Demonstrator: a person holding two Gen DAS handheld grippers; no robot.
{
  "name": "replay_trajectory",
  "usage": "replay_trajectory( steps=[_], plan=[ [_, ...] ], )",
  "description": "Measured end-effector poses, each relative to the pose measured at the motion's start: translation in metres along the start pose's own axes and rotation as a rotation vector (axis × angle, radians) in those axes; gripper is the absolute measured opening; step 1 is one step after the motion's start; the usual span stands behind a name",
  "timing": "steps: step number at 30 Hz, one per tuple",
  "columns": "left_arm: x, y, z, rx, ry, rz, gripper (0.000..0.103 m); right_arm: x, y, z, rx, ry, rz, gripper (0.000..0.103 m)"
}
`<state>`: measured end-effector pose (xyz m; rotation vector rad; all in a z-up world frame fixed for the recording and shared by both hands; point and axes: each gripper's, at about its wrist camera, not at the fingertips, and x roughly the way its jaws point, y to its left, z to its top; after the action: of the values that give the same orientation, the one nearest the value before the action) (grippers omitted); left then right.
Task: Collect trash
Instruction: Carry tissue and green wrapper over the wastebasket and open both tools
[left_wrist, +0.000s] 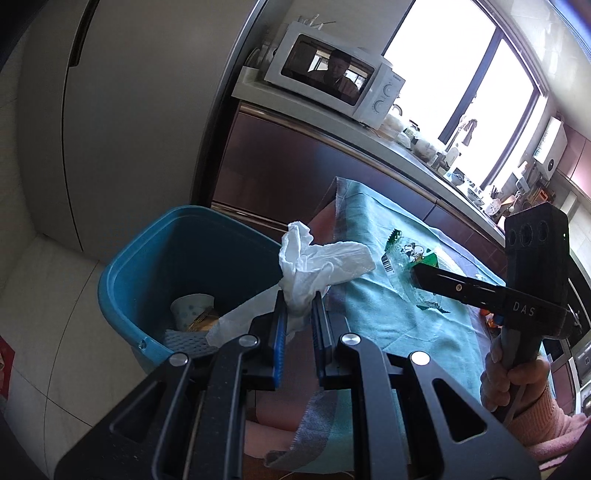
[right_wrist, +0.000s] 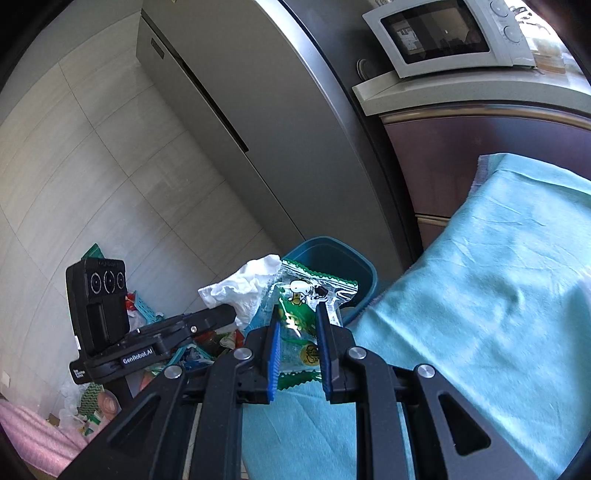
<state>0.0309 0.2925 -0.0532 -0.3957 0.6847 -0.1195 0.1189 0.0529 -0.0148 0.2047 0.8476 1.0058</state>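
Observation:
My left gripper (left_wrist: 298, 302) is shut on a crumpled white tissue (left_wrist: 317, 264) and holds it at the rim of the blue trash bin (left_wrist: 155, 243), beside the table's left edge. The bin holds a paper cup (left_wrist: 192, 308) and other scraps. My right gripper (right_wrist: 297, 317) is shut on a clear green snack wrapper (right_wrist: 306, 295) with a cartoon print, held over the teal tablecloth (right_wrist: 480, 295). In the left wrist view the right gripper (left_wrist: 417, 273) rests on the wrapper (left_wrist: 406, 256). The tissue (right_wrist: 243, 284) and the bin (right_wrist: 332, 258) also show in the right wrist view.
A grey fridge (left_wrist: 122, 110) stands behind the bin. A white microwave (left_wrist: 332, 74) sits on the counter (left_wrist: 424, 155) with clutter along it. Several wrappers and bags (right_wrist: 147, 369) lie on the floor left of the table in the right wrist view.

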Motion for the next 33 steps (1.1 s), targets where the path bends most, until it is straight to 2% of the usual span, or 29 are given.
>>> replay_trajectory(
  steps=[9, 15, 27, 32, 33],
  plan=[
    [0.002, 0.03, 0.006, -0.046, -0.004, 0.066, 0.013, 0.047, 0.011, 0.015, -0.038, 0.097, 0.005, 0.016],
    [0.013, 0.047, 0.007, -0.07, 0.021, 0.095, 0.014, 0.078, 0.017, 0.019, -0.055, 0.166, -0.009, 0.017],
    [0.035, 0.071, 0.0, -0.119, 0.056, 0.121, 0.015, 0.132, 0.02, 0.023, -0.047, 0.288, -0.085, 0.02],
    [0.046, 0.082, 0.002, -0.133, 0.078, 0.111, 0.026, 0.139, 0.018, 0.026, -0.032, 0.291, -0.11, 0.027],
    [0.047, 0.085, 0.001, -0.138, 0.083, 0.108, 0.034, 0.139, 0.017, 0.027, -0.028, 0.29, -0.111, 0.028]
  ],
)
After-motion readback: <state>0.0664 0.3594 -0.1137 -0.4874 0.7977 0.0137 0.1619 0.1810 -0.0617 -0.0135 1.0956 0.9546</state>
